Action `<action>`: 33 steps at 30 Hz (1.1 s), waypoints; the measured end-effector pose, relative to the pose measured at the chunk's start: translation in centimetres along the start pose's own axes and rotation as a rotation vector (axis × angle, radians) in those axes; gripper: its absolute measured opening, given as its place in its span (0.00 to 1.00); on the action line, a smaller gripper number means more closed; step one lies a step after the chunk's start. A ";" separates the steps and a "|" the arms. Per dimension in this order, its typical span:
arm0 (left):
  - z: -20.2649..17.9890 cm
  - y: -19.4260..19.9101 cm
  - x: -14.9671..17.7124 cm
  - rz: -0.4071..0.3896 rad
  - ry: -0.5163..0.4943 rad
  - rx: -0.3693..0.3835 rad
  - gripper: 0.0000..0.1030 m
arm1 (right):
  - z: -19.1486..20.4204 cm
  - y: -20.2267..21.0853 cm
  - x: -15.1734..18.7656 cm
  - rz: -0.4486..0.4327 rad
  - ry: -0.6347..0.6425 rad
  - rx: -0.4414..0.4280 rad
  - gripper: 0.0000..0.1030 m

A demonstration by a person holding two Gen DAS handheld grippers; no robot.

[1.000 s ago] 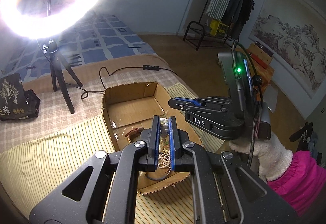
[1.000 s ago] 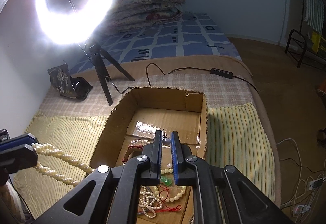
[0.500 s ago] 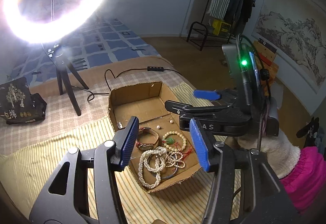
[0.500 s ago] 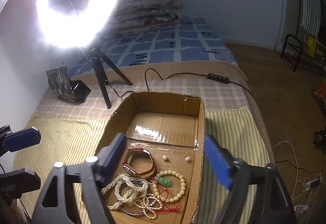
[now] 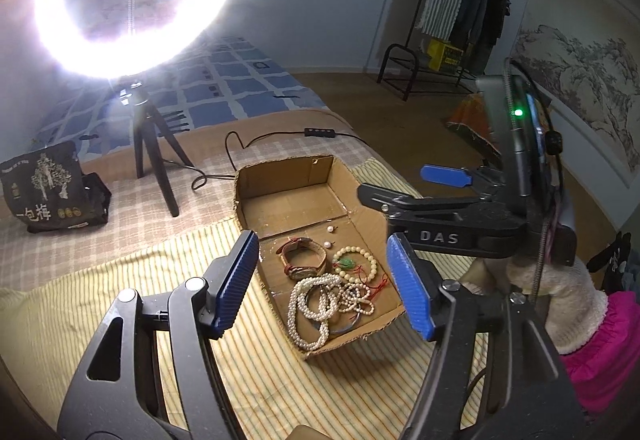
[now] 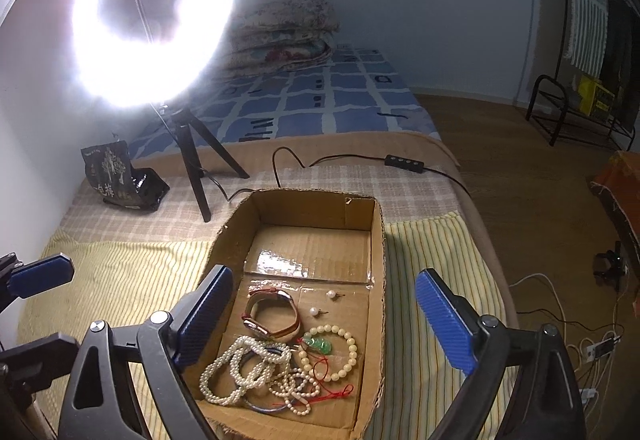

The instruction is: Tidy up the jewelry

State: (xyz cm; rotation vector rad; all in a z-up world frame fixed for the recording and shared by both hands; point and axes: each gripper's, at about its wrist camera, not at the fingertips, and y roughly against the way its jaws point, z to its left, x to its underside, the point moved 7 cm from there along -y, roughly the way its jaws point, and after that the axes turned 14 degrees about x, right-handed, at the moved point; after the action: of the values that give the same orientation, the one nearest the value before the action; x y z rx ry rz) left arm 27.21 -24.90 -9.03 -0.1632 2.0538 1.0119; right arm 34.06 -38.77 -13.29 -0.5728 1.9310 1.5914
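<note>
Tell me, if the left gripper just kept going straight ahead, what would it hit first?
Probably the jewelry in the box: the open left gripper points at the watch and pearl strands, though depth is unclear.

Each gripper (image 5: 324, 284) has 2 black arms with silver screws and ribbed blue pads (image 5: 236, 280). "DAS" marks the right gripper (image 6: 324, 324); sleeve (image 5: 600, 340) pink.

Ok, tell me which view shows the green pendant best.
The right wrist view. There the green pendant lies close below the camera inside the beaded bracelet, unobstructed, on the cardboard box floor. The left wrist view shows it too, but farther off and smaller, only a green speck among the beads.
</note>
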 end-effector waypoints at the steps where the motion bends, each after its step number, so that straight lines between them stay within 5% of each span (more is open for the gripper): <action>1: 0.0 0.3 0.1 -0.002 0.001 -0.002 0.66 | 0.0 0.4 0.0 -0.005 -0.001 0.003 0.92; 23: -1.0 8.9 2.7 -0.081 -0.009 -0.058 0.68 | 2.6 12.7 1.3 -0.144 0.012 0.078 1.00; 26: -1.2 10.0 3.2 -0.094 -0.013 -0.068 0.77 | 2.9 14.3 1.9 -0.160 0.009 0.083 1.00; 31: -1.6 11.3 4.1 -0.103 -0.029 -0.101 0.79 | 3.3 16.0 3.0 -0.184 0.012 0.103 1.00; 33: -1.6 11.7 4.5 -0.109 -0.030 -0.122 0.89 | 3.3 16.2 3.4 -0.184 0.007 0.105 1.00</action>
State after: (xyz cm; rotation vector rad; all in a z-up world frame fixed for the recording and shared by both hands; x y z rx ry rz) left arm 18.13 -17.17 -4.68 -0.3187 1.9350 1.0657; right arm 21.54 -32.16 -4.06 -0.6912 1.8947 1.3667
